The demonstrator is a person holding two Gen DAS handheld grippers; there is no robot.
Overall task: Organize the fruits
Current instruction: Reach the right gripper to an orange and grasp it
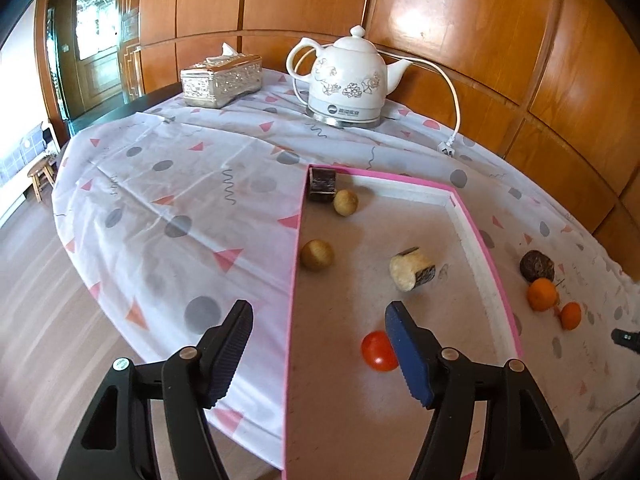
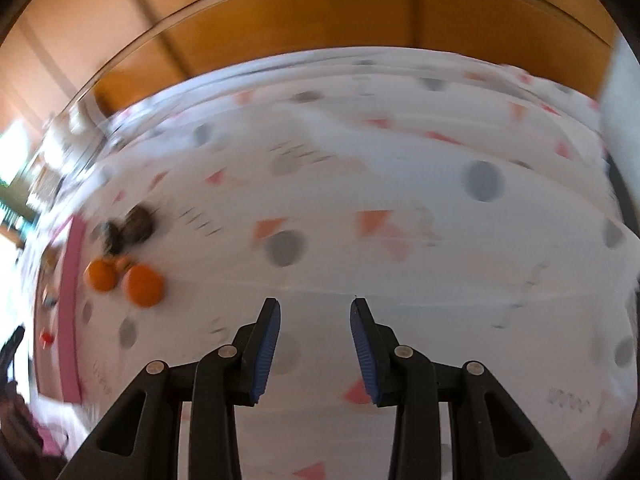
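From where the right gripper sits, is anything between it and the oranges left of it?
Nothing visible. The right gripper is open over bare tablecloth; the oranges lie off to its left, beside the pink tray edge.

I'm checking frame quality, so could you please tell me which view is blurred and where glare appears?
Right wrist view: motion-smeared throughout, the oranges and tablecloth streaked. Left wrist view: sharp, glare on the wood panelling, fisheye bending on the pink tray rim.

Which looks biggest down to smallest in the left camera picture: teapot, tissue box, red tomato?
1. teapot
2. tissue box, clearly smaller than the teapot
3. red tomato, smallest, even though it sits nearest the camera, partly behind a gripper finger.
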